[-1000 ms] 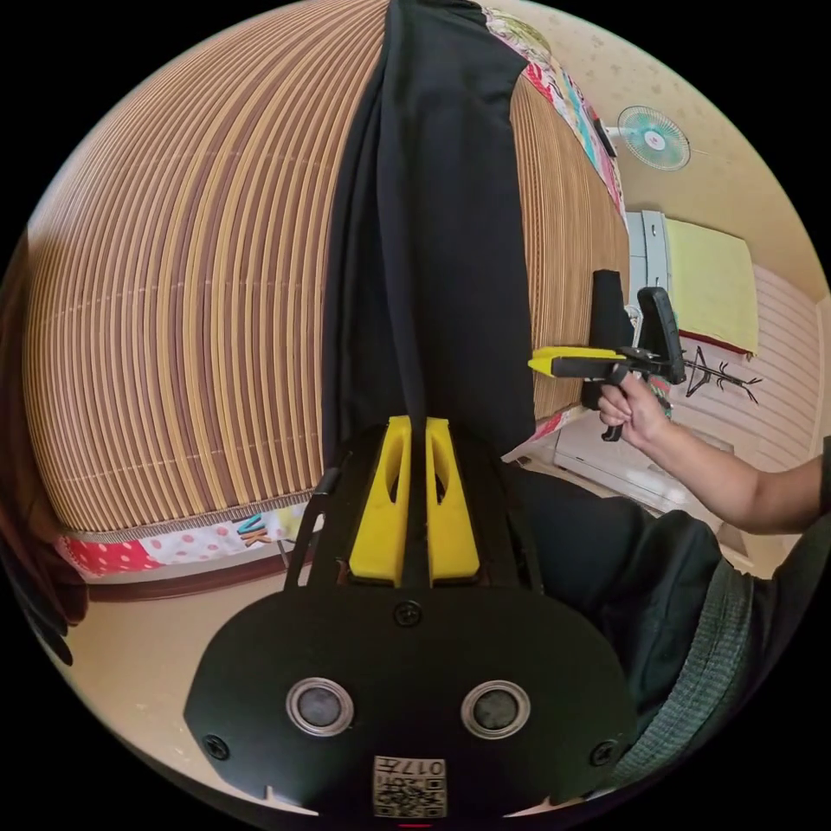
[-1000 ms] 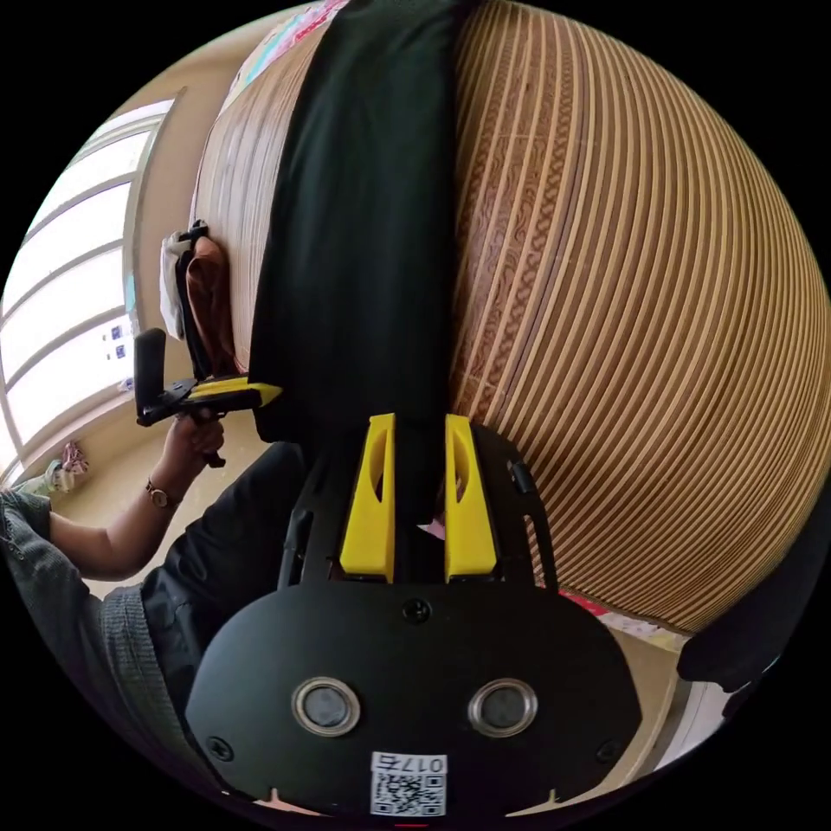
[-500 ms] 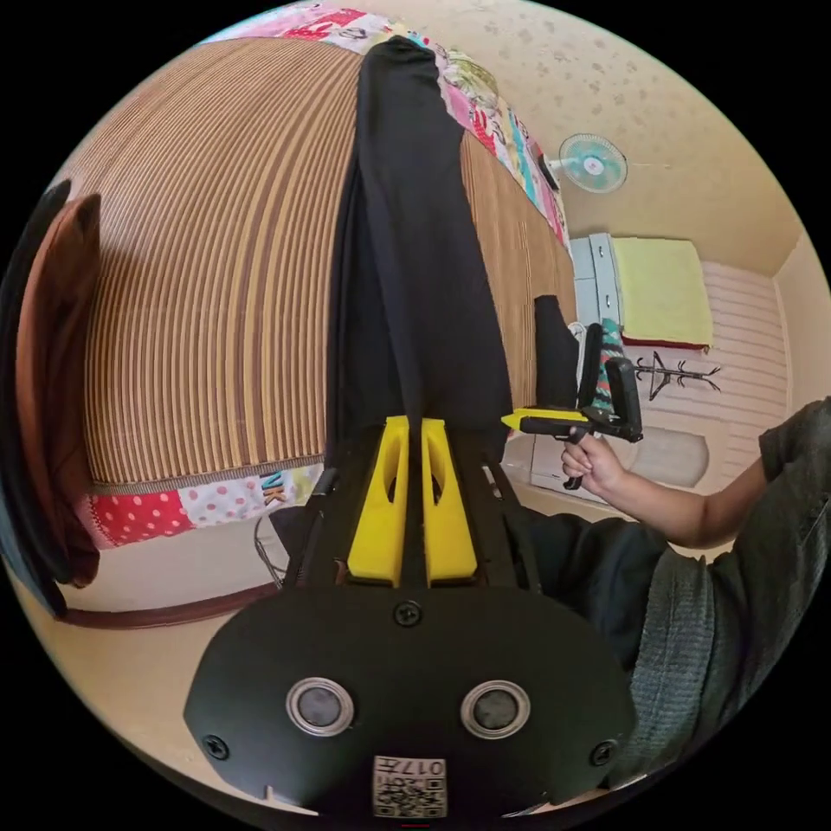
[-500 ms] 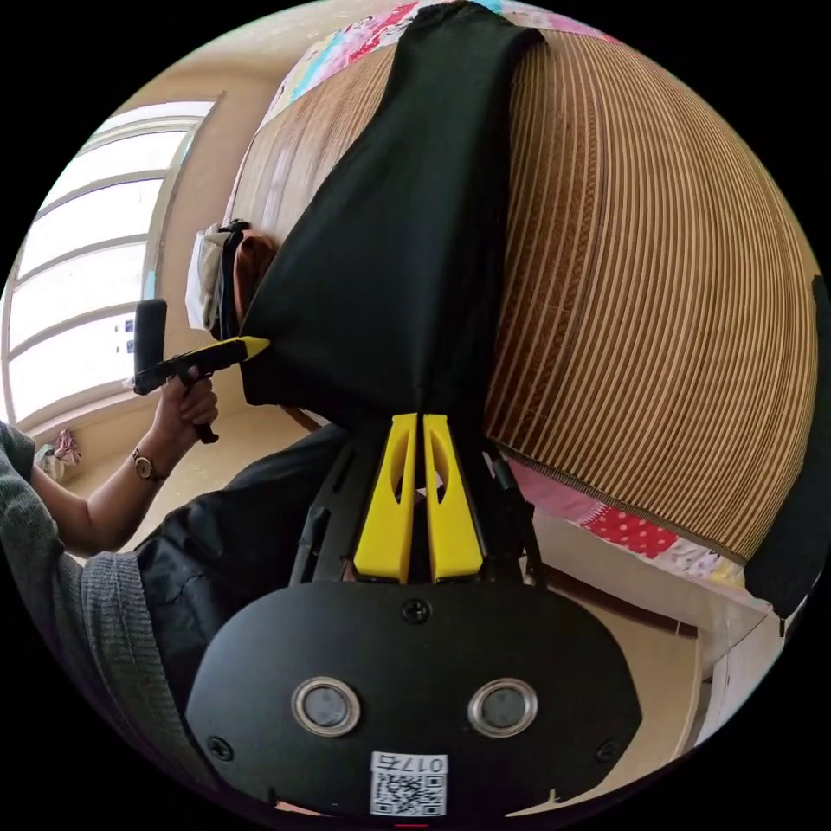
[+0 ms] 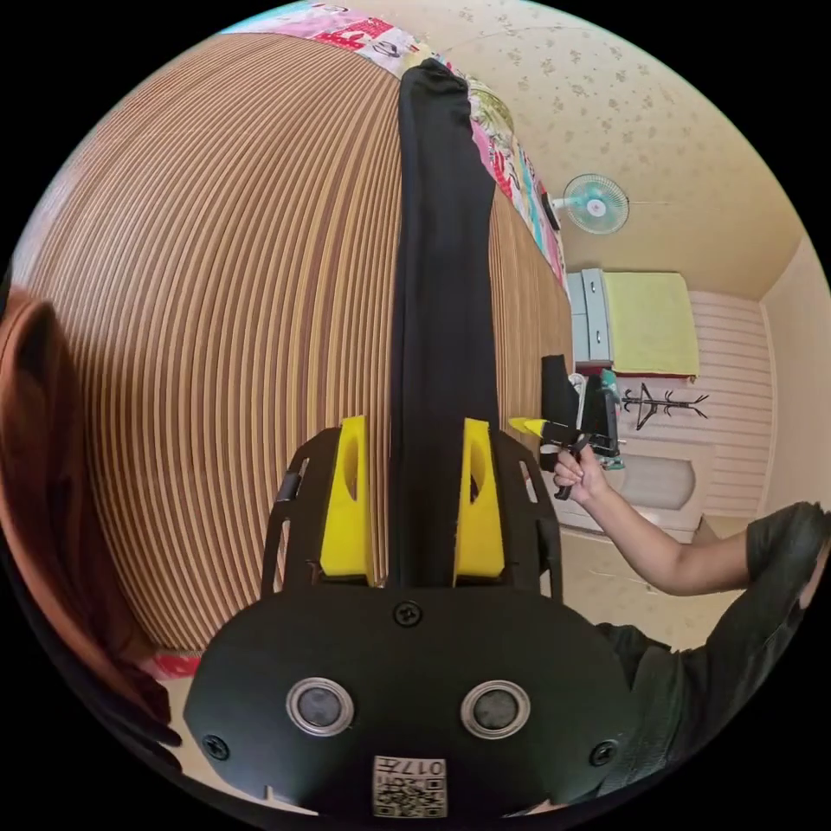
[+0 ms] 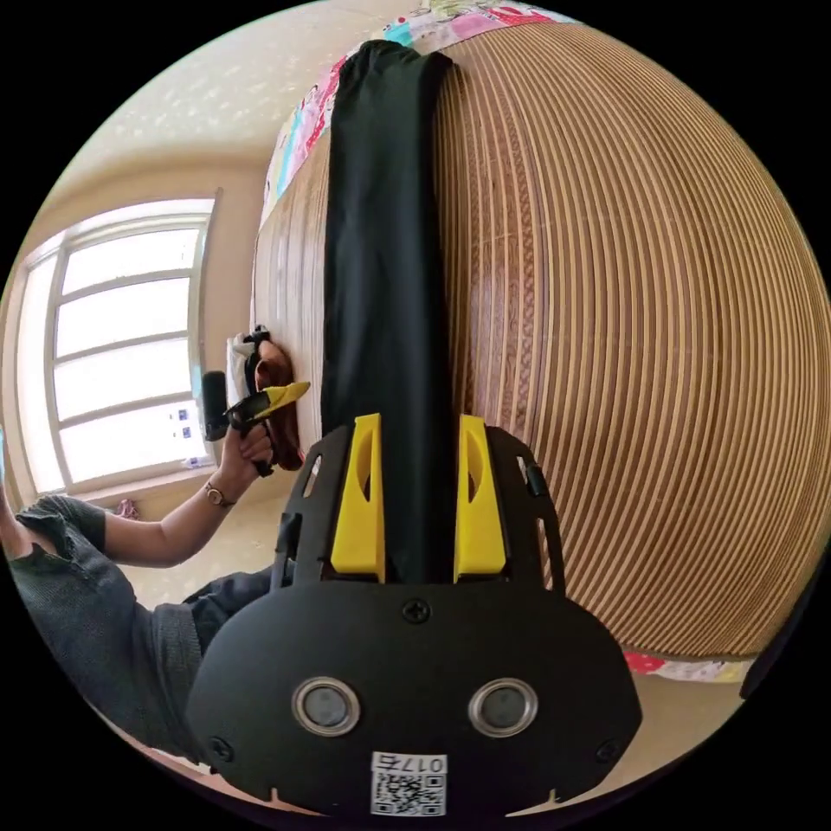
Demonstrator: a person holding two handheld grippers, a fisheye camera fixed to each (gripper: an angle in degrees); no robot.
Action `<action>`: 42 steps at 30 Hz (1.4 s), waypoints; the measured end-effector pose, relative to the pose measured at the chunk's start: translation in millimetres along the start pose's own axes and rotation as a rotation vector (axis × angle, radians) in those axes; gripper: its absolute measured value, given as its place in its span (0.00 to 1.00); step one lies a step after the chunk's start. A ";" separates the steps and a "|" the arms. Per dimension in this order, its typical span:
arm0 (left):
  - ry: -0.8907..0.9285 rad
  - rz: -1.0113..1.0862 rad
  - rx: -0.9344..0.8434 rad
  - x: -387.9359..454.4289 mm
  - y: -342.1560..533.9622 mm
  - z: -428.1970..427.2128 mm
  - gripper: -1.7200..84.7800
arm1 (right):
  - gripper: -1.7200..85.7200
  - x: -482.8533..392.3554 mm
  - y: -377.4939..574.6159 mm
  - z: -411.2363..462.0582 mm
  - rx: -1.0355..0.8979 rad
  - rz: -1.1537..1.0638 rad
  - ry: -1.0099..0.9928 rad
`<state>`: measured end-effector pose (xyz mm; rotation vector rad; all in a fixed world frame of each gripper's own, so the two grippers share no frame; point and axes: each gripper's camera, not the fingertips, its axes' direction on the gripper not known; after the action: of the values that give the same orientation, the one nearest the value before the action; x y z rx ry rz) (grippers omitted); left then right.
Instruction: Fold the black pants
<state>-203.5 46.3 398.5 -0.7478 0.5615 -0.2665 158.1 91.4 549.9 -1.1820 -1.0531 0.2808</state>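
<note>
The black pants lie stretched in a long narrow band on the striped bamboo mat that covers the bed, running from the near edge away to the far end, where a patchwork quilt shows beyond the mat.

In the left gripper view the left claw has its yellow jaws spread apart, one on each side of the near end of the pants; the cloth passes between them, and they do not appear to press on it. The right claw shows to the right, just beside the pants' edge, gripped by the person's hand. From that side view its jaws cannot be made out.

In the right gripper view the right claw is likewise spread wide, jaws flanking the black cloth. The left claw shows to the left, near the pants' edge, in the person's other hand (a watch sits on that wrist).

A brown garment lies at the left edge of the mat. A wall fan hangs on the far wall, and a window lights the left side of the room.
</note>
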 end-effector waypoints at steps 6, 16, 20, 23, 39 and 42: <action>0.102 0.051 -0.006 -2.6 -87.9 12.2 0.22 | 0.17 45.1 -73.4 7.0 0.105 0.014 -0.224; 0.144 0.087 -0.258 4.3 -107.0 42.2 0.10 | 0.07 38.7 -69.4 14.6 -0.018 -0.037 -0.189; 0.442 0.232 -0.112 32.0 -55.2 -16.2 0.07 | 0.05 32.2 -9.7 -31.6 0.112 -0.106 -0.461; 0.519 0.385 -0.028 85.4 -6.3 -71.9 0.07 | 0.05 -3.2 41.8 -72.1 0.175 -0.217 -0.594; 0.653 0.972 0.311 387.9 144.3 -321.5 0.07 | 0.03 -329.7 209.7 -296.6 0.384 -0.872 -0.507; 0.647 0.887 0.335 408.1 139.9 -340.4 0.07 | 0.03 -363.8 208.9 -311.7 0.400 -0.870 -0.430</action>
<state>-57.4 -218.9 -60.1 -0.0206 1.3612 0.2398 281.1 -260.6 183.7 -0.2355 -1.6915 0.0442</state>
